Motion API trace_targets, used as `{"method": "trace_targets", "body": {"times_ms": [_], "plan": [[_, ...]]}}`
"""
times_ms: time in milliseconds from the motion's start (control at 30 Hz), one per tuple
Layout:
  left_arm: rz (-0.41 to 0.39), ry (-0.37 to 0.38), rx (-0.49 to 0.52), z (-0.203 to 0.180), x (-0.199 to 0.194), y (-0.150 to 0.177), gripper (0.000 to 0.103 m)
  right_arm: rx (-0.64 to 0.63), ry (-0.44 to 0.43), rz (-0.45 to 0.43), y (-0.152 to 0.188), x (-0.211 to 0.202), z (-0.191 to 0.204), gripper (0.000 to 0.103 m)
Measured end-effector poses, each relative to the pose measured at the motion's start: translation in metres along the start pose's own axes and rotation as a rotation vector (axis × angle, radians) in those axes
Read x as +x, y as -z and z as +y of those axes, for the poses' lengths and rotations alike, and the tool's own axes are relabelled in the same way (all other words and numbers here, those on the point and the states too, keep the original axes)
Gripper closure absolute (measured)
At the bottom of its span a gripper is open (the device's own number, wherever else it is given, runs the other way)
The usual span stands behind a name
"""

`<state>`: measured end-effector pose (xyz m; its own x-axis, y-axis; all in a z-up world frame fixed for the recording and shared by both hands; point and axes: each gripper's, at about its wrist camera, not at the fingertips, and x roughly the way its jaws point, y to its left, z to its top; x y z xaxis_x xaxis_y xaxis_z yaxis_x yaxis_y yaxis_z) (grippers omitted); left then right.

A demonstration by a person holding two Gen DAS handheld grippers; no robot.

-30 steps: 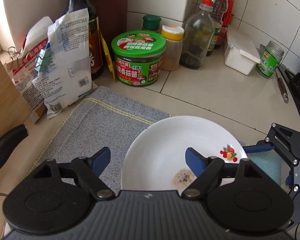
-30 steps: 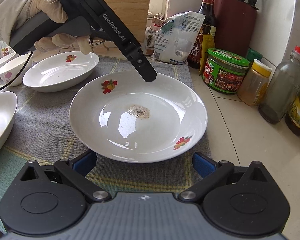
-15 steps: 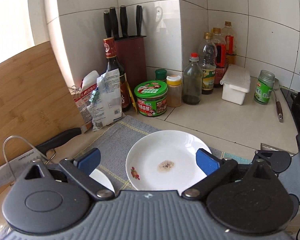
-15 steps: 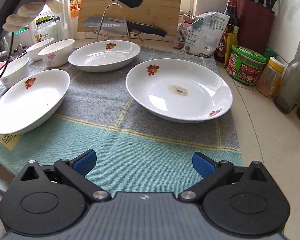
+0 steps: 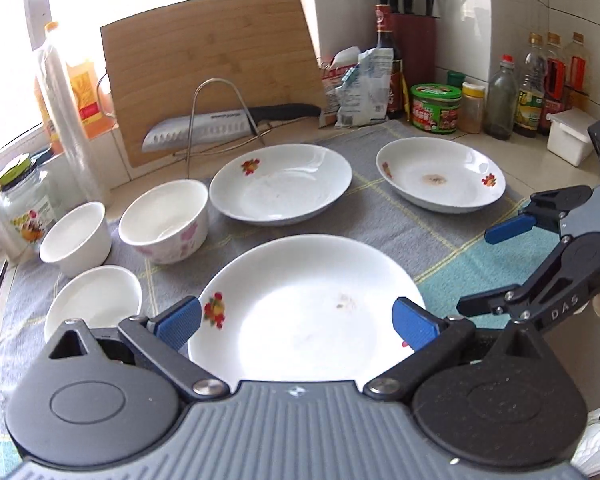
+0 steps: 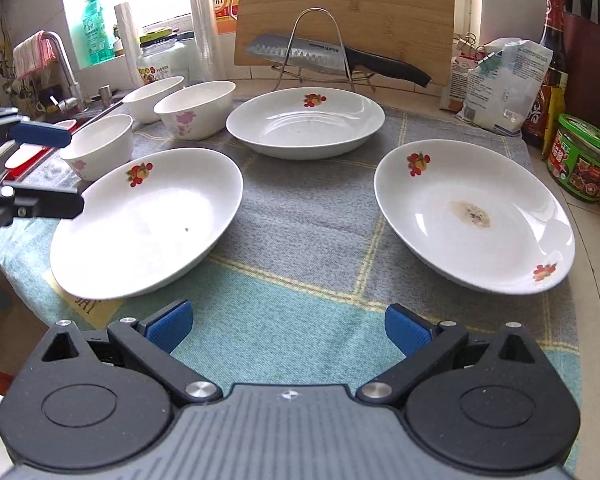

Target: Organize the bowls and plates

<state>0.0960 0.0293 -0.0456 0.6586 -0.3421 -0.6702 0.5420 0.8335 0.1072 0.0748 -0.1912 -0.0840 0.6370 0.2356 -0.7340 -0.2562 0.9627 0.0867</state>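
Three white plates with fruit prints lie on a checked cloth. My left gripper [image 5: 296,325] is open wide, low over the near-left plate [image 5: 304,304] [image 6: 144,220], and holds nothing. The stained plate [image 5: 440,176] [image 6: 472,216] lies on the right and the far plate [image 5: 280,184] [image 6: 304,124] behind. Three white bowls [image 5: 166,220] [image 6: 196,108] stand at the left. My right gripper [image 6: 287,328] [image 5: 488,268] is open over the teal cloth in front of the plates, with nothing between its fingers. The left gripper [image 6: 56,170] shows at the left edge of the right wrist view.
A knife [image 6: 332,56] rests on a wire rack before a wooden board [image 5: 212,64]. Sauce jar [image 6: 584,160], bottles [image 5: 532,84] and a bag [image 6: 500,84] line the right and back. A tap [image 6: 60,60] and sink are at the left. The counter's front edge [image 6: 20,308] is close.
My left gripper opened wider, left the stained plate's rim and swung left to hang over the near-left plate. My right gripper backed away from the stained plate toward the cloth's front.
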Motion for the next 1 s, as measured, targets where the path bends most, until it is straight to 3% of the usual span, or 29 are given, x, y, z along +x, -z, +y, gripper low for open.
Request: {"method": "trace_targets", "body": {"times_ms": [200,367,767,1000], "plan": [[0.055,0.005,-0.012,0.022,-0.007,0.039,0.002,0.007,-0.055,-0.009,-0.027,0.009,0.02,0.0],[0.081,0.058,-0.026,0.037,-0.002,0.06,0.002,0.011,-0.095,0.05,-0.041,0.032,0.045,0.0],[0.115,0.228,0.074,0.047,0.019,0.077,0.002,0.026,-0.006,0.19,-0.049,0.072,0.075,0.0],[0.094,0.259,0.064,0.052,0.021,0.078,0.001,-0.001,0.047,0.289,-0.059,0.081,0.084,0.0]]}}
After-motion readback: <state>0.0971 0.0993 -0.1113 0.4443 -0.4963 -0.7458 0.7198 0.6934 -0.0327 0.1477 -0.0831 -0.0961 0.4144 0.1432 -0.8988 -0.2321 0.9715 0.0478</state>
